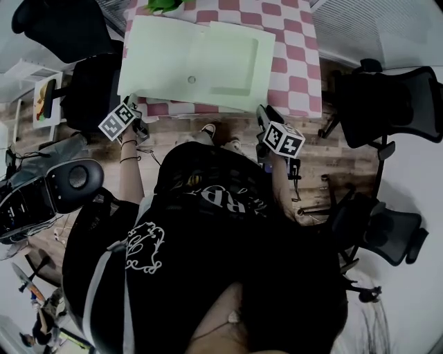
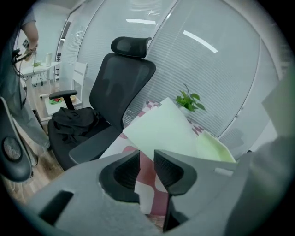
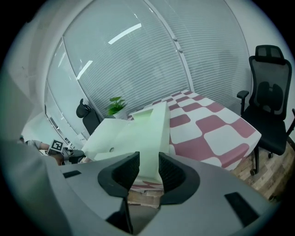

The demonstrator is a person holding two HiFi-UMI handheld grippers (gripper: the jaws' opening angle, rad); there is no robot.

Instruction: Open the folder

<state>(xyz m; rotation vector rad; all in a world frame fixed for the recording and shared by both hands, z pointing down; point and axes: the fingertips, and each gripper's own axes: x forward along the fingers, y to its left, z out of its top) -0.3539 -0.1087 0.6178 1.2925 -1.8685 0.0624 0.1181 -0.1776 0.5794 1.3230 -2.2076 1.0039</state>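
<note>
Table (image 1: 297,69) with pink-and-white checked cloth, pale green folder (image 1: 180,59) lying open on it, small plant (image 1: 165,5) at far edge

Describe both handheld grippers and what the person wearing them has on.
The left gripper and the right gripper look alike. Each has a smooth grey body ending in two rounded jaws with dark, ribbed pads. Each carries a marker cube with black squares on white faces. The person wears a black top with white print.
</note>
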